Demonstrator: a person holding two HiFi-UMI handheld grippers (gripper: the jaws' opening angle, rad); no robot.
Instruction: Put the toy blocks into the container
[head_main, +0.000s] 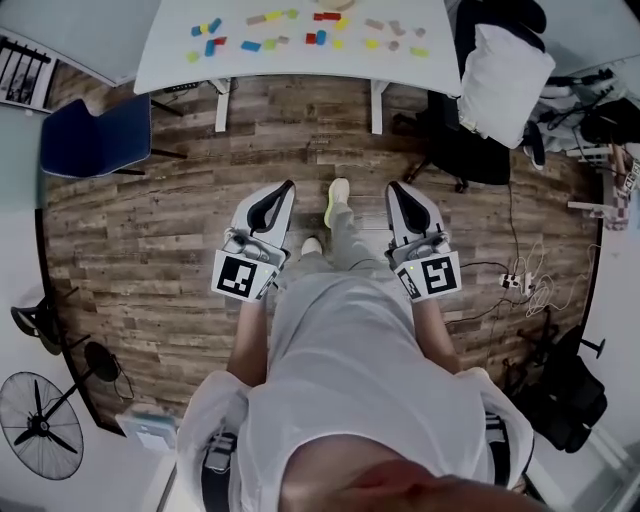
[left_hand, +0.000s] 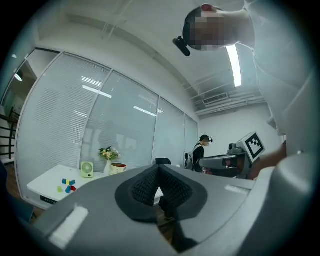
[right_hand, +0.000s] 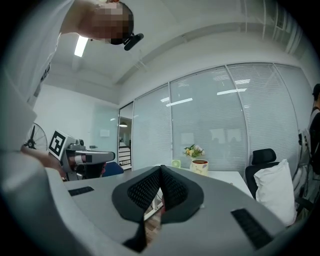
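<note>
Checking jaws first: left gripper (head_main: 288, 186) is fully closed, ribbed pads (left_hand: 145, 186) pressed tip to tip, nothing between them. Same on right gripper (head_main: 394, 186): pads (right_hand: 175, 189) meet at the tips, nothing gripped. Each gripper's own view confirms it, left gripper (left_hand: 159, 169) and right gripper (right_hand: 161, 170).

Both grippers are held side by side and roughly level, well short of the white table (head_main: 170, 60), over the wood-plank floor (head_main: 150, 230) on its near side. Both point toward the table. Neither touches anything.

All visible toy blocks (head_main: 300, 35) lie on the table, scattered loose across its top: blue, yellow, red, green and tan pieces, mostly apart from one another. The left gripper view catches a few toy blocks (left_hand: 66, 186) near the table's corner.

The container (left_hand: 117, 168) is a round cream pot with a dark rim, upright at the table's far side. It stands just beside a vase of flowers (left_hand: 109, 153) and near a small green desk fan (left_hand: 87, 170). Can't tell whether any block is inside. The right gripper view shows the same container (right_hand: 199, 166).

Off the table's right end: black office chair (head_main: 470, 150) carrying a white pillow (head_main: 505, 70). Off its left end: blue chair (head_main: 95, 135). A second person (left_hand: 200, 149) with a headset shows to the right of the table in the left gripper view.
</note>
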